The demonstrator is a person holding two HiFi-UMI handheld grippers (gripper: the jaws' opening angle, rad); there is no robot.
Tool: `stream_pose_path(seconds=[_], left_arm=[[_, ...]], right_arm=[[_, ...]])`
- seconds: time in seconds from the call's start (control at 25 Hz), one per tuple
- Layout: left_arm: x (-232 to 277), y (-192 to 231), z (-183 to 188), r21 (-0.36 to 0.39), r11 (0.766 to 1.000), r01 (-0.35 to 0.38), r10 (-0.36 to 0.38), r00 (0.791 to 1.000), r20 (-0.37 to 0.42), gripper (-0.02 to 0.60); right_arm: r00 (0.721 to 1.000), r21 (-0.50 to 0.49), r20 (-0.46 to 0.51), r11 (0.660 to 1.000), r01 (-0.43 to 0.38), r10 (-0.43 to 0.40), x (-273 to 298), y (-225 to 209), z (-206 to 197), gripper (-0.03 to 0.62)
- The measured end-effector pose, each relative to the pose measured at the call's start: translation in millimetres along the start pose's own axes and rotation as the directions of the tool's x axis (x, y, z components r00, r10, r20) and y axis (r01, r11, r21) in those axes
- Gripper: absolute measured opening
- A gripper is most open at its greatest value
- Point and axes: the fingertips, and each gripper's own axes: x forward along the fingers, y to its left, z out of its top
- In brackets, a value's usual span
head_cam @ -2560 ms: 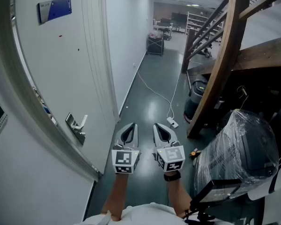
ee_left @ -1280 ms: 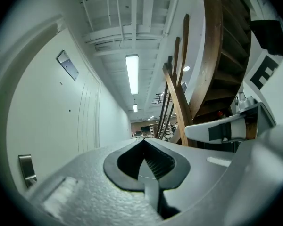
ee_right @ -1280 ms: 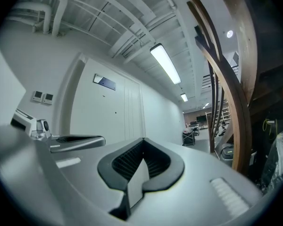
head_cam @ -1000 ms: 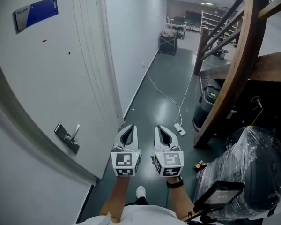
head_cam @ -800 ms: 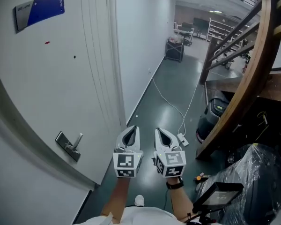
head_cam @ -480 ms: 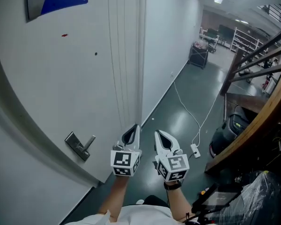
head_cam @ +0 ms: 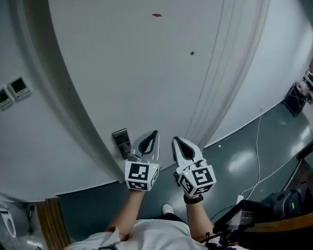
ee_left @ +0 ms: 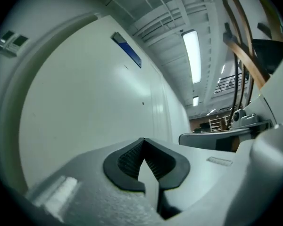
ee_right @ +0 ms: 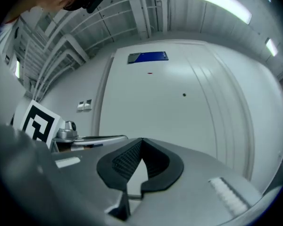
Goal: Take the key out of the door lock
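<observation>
The key itself cannot be made out in any view. What shows is the lock plate, a small dark metal plate low on the pale door, close to the door's edge where it meets the grey door frame. The plate stands tilted in the head view, and its right side is covered by the left tongs. Whether a key or lever sticks out there is hidden behind them.

The left tongs are clenched, with their ribbed black pads meeting at the tip and nothing between them. The right tongs sit just beside them, apart from the plate. They too are pressed together and empty.

Above the plate the door is broad and bare but for a small red mark and a dark dot. Vertical mouldings run down its right part. Left of the frame, two small wall panels sit on the wall. To the right, the glossy dark floor gives open room, crossed by a thin white cable.

The gripper views show the door from below, with a blue sign high on it whose print is too small to read. The plate shows in neither.
</observation>
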Motion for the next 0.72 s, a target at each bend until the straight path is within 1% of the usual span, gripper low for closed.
stream_pose_path(seconds=[0.08,0.12,0.2,0.24,0.32,0.4,0.52,0.64,0.72], left_arm=[[-8.4,27.0,2.7,0.016,0.994,-0.109,0.109,0.994,0.003,0.000],[-17.3,41.8,3.9,0.022,0.985,-0.174,0.174,0.985,0.005,0.000],[-40.7,72.2,3.6,0.043,0.954,-0.297,0.297,0.955,-0.003,0.000],[-52.7,86.5,2.4,0.056,0.937,-0.345,0.346,0.938,-0.012,0.000],[-74.5,109.6,-0.9,0.061,0.908,-0.415,0.417,0.909,-0.025,0.000],[-92.9,126.9,-2.3,0.042,0.888,-0.458,0.459,0.888,-0.016,0.000],[-112.7,150.7,-9.7,0.019,0.868,-0.497,0.497,0.867,-0.026,0.000],[-127.4,169.0,-28.8,0.018,0.852,-0.524,0.524,0.849,-0.065,0.002],[-134.4,179.1,-47.4,0.031,0.853,-0.522,0.522,0.847,-0.102,0.002]], right_arm=[[0.994,0.010,0.000,0.994,-0.107,0.107,29.5,10.8,0.8,0.003],[0.986,0.014,-0.004,0.985,-0.169,0.169,42.5,20.1,0.1,0.003],[0.959,0.024,-0.013,0.959,-0.284,0.284,64.7,43.4,-4.3,0.003],[0.944,0.031,-0.016,0.944,-0.328,0.329,74.1,55.5,-7.8,0.003],[0.918,0.041,-0.030,0.919,-0.393,0.394,87.5,77.4,-16.6,0.004],[0.900,0.038,-0.046,0.901,-0.432,0.434,95.8,95.6,-24.3,0.004],[0.887,0.041,-0.067,0.889,-0.456,0.458,105.0,116.5,-37.1,0.004],[0.868,0.045,-0.107,0.875,-0.482,0.484,107.2,133.0,-55.0,0.004],[0.857,0.058,-0.140,0.868,-0.492,0.495,108.5,140.8,-68.8,0.003]])
